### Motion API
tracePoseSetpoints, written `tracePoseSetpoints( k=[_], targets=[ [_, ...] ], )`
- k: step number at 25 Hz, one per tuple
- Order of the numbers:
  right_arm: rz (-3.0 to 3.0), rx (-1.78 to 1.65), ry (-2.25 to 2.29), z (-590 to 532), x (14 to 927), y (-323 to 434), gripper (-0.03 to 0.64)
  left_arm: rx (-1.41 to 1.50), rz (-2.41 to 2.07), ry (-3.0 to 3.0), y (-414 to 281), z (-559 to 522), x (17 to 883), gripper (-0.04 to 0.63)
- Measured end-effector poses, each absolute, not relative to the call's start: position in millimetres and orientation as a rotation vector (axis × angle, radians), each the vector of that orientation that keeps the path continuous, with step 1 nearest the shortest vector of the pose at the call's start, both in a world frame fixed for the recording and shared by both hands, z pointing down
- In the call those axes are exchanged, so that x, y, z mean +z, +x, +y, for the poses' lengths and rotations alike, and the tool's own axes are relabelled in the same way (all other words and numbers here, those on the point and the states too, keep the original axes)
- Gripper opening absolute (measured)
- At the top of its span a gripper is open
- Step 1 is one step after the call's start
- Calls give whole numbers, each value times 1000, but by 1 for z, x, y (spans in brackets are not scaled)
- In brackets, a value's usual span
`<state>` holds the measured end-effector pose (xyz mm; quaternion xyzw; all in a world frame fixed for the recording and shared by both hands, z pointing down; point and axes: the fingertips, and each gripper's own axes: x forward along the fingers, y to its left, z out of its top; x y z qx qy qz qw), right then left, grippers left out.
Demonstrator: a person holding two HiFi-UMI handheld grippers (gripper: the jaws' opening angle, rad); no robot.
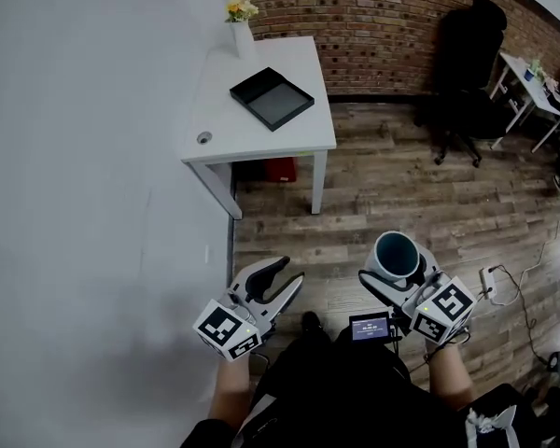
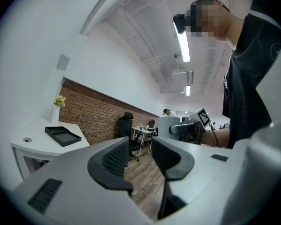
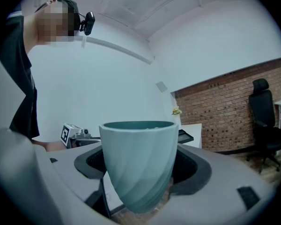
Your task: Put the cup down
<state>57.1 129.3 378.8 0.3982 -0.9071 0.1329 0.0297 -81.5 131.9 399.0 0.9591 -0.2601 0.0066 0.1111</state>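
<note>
A pale teal cup with a spiral-ribbed wall stands upright between the jaws of my right gripper, which is shut on it; in the right gripper view the cup fills the middle, with the dark pads pressed on both its sides. My left gripper is held level at the lower left of the head view, open, with nothing between its fingers. Both grippers hang over the wooden floor, some way short of the white table.
On the white table lie a black tray and, at the far corner, a white vase with yellow flowers. A grey wall runs along the left. A black office chair and a small desk stand at the right. Cables and a power strip lie on the floor.
</note>
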Motion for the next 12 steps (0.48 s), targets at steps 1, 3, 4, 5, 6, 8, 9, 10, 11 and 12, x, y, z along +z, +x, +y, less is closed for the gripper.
tracePoseSetpoints(
  k=[1,3,4,5,6,8,9,10,11,12],
  targets=[
    [-2785,434,1227,123,384,57,385,15,-765,2802,-84,124,402,156],
    [-2763,460,1231,110,391,59,385,8,-758,2781,-84,110,407,156],
    [-2759,466,1235,103,393,60,385,7,-753,2777,-84,102,409,156],
    [-2758,471,1240,95,395,61,385,4,-747,2776,-83,95,411,155],
    [-2760,475,1245,87,396,62,385,0,-744,2775,-82,87,412,155],
    [-2765,473,1245,69,398,62,385,-4,-749,2772,-81,68,413,155],
    [-2769,465,1237,59,398,62,385,0,-752,2771,-80,59,414,155],
    [-2772,454,1224,49,400,62,385,7,-755,2773,-77,50,415,155],
    [-2775,442,1208,38,402,63,385,15,-757,2777,-75,40,416,155],
    [-2778,434,1192,26,405,64,385,19,-761,2781,-72,30,418,155]
  ],
)
